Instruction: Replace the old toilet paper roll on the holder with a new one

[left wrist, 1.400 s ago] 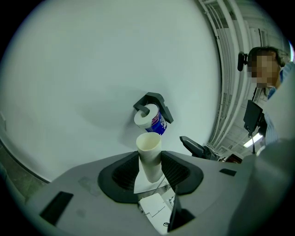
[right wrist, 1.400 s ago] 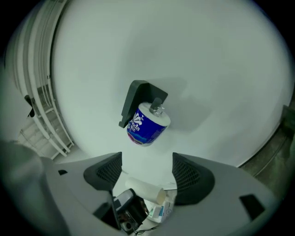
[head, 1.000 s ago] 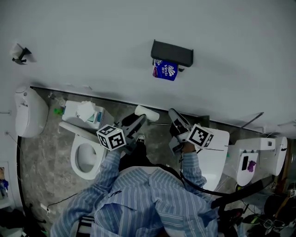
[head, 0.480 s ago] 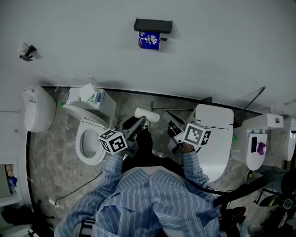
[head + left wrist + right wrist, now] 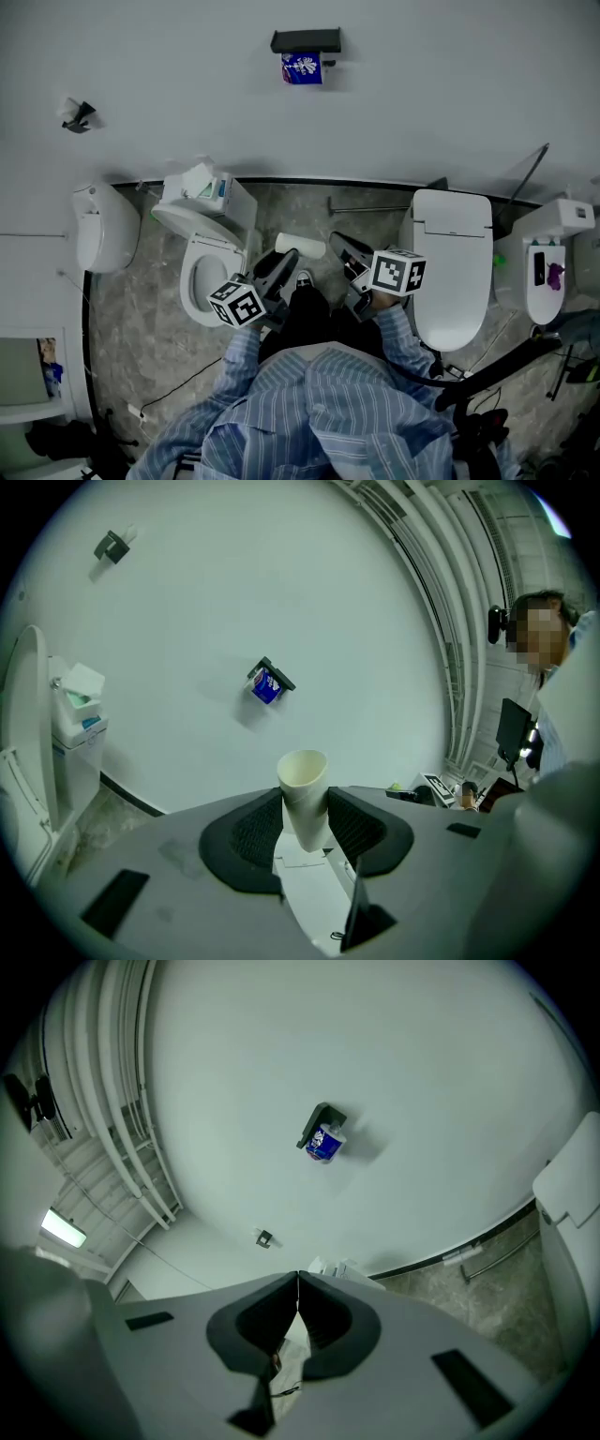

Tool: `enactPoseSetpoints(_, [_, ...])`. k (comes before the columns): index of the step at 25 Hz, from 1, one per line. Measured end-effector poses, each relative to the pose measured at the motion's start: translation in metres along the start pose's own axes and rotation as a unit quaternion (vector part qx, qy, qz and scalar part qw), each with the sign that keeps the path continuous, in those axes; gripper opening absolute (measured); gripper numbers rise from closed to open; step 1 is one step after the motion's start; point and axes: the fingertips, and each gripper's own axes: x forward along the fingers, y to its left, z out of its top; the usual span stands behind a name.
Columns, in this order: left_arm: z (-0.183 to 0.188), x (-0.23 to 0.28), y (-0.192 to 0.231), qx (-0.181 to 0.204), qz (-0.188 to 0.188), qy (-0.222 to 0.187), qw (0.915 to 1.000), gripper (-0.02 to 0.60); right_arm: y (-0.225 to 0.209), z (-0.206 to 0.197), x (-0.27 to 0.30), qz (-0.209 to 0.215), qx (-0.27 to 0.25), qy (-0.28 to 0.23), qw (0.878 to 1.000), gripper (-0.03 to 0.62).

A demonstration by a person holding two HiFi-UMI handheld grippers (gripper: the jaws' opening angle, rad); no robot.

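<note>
**Item 1.** Cream cardboard tube, bare toilet-roll core point(image 5: 303, 772).
- Loc.: clamped btwn the pads of the left gripper point(image 5: 305, 806), with its open end sticking out past the tips.
- Handling (est.): v. light, hollow, thin-walled. Dents if squeezed hard, and the smooth sides may slip.
- Best hold: mid-length, light pressure.

**Item 2.** Blue-wrapped toilet paper roll point(image 5: 325, 1143).
- Loc.: hangs under the black wall-mounted holder point(image 5: 319, 1117), well ahead of and above both grippers.
- Handling (est.): light, soft, springy, and the wrapper is prob. slick.
- Best hold: across the round body, not the wrapper ends.

**Item 3.** Right gripper point(image 5: 298, 1283).
- State: clenched, pads together, nothing btwn them.

**Item 4.** White open-seat toilet point(image 5: 202, 272).
- Loc.: just left of the left gripper.

**Status (est.).** The core is off the holder and the wrapped roll looks like the replacement, so the core prob. needs discarding.
</note>
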Motion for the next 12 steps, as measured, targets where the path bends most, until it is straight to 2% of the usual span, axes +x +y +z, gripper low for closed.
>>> enactPoseSetpoints(12, [-0.010, -0.066, 0.015, -0.007, -0.002, -0.002, 1.0000, 0.152, 0.023, -0.057, 0.021, -0.031, -0.005, 0.019, 0.999, 0.008])
